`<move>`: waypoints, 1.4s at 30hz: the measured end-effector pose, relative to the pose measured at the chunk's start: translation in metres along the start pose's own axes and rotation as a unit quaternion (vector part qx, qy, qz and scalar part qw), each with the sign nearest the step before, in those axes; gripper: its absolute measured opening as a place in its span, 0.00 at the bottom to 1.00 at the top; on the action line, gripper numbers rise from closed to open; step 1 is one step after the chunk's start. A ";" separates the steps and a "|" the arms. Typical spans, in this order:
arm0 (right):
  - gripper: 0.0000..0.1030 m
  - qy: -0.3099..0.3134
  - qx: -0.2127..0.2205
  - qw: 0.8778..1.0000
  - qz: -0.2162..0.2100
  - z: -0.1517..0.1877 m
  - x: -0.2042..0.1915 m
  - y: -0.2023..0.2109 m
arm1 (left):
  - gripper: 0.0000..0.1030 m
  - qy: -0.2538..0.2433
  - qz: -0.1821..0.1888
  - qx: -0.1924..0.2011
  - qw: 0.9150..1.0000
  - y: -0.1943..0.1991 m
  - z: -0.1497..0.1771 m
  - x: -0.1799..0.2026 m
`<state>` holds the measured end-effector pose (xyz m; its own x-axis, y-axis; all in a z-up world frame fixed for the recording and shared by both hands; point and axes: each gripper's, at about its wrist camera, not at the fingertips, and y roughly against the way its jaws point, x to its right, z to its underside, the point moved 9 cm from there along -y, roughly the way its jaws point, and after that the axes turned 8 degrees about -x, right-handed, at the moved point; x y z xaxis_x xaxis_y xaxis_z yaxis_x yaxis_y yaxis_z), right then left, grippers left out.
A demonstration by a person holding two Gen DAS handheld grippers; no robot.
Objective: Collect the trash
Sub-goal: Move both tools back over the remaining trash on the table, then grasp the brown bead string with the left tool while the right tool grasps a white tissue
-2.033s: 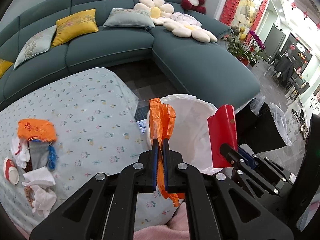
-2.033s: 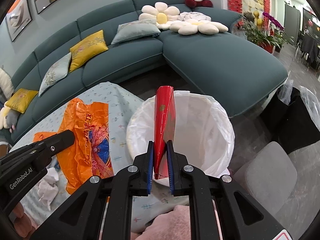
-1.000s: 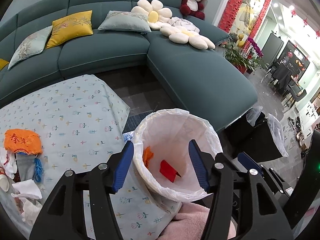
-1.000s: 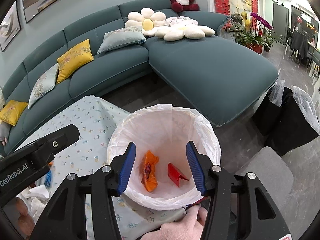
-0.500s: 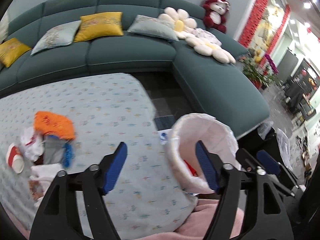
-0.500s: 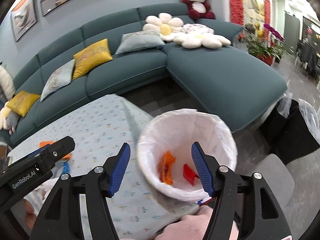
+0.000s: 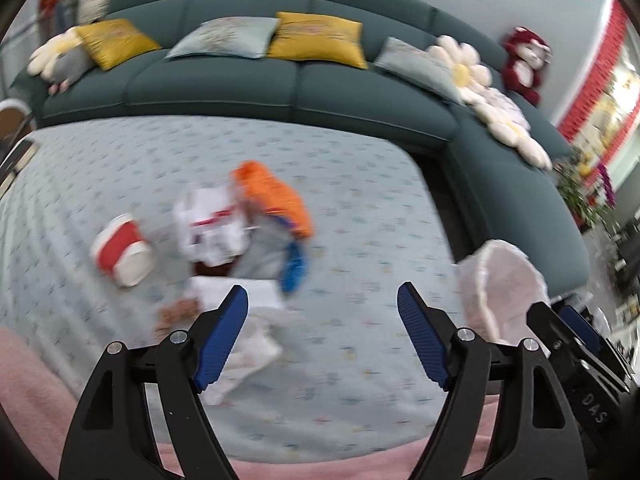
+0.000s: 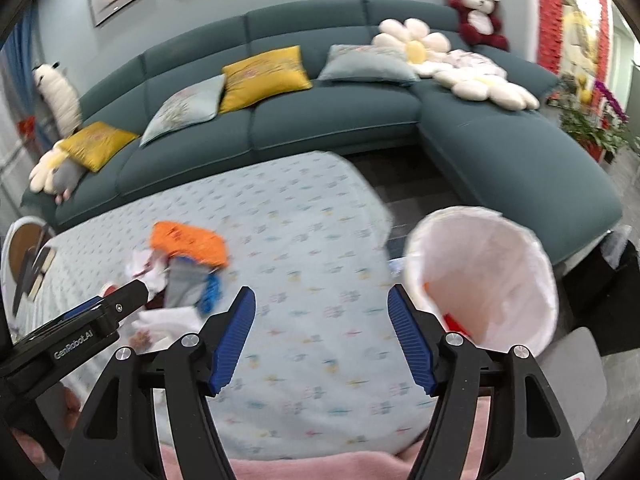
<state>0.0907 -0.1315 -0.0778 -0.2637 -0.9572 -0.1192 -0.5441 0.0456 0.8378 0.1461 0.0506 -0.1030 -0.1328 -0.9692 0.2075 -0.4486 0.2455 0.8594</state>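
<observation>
Loosely heaped, the blurred trash pile of orange plastic, white paper and a red-and-white cup (image 7: 240,236) lies left on the patterned tablecloth (image 8: 304,232); the white-lined bin (image 8: 484,276) stands right. Left gripper (image 7: 322,332) and right gripper (image 8: 320,332), jaws just widened, hold nothing.

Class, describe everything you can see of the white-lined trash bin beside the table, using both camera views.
The round trash bin lined with a thin white plastic bag stands on the floor at the right end of the table with the pale patterned cloth, its mouth open. The crinkled liner folds over the rim. Inside, low down, an orange scrap and a red piece show. In the blurred left wrist view only its rim appears. Neither gripper touches it.
</observation>
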 end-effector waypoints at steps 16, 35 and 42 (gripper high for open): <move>0.64 0.030 -0.088 0.994 -0.063 0.044 -0.107 -0.054 | 0.71 0.080 -0.072 -0.054 0.993 -0.038 0.029 -0.144; 0.44 0.105 -0.170 0.979 -0.037 0.086 -0.172 -0.132 | 0.54 0.077 -0.046 -0.141 0.986 -0.108 0.061 -0.167; 0.11 0.112 -0.196 0.974 -0.035 0.100 -0.166 -0.145 | 0.19 0.063 -0.042 -0.138 0.988 -0.111 0.060 -0.161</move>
<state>0.1341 0.0496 -0.2328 -0.0336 -0.9944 -0.1004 -0.1963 -0.0919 0.9762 0.1647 0.1805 -0.2600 0.0136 -0.9850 0.1722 -0.1928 0.1664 0.9670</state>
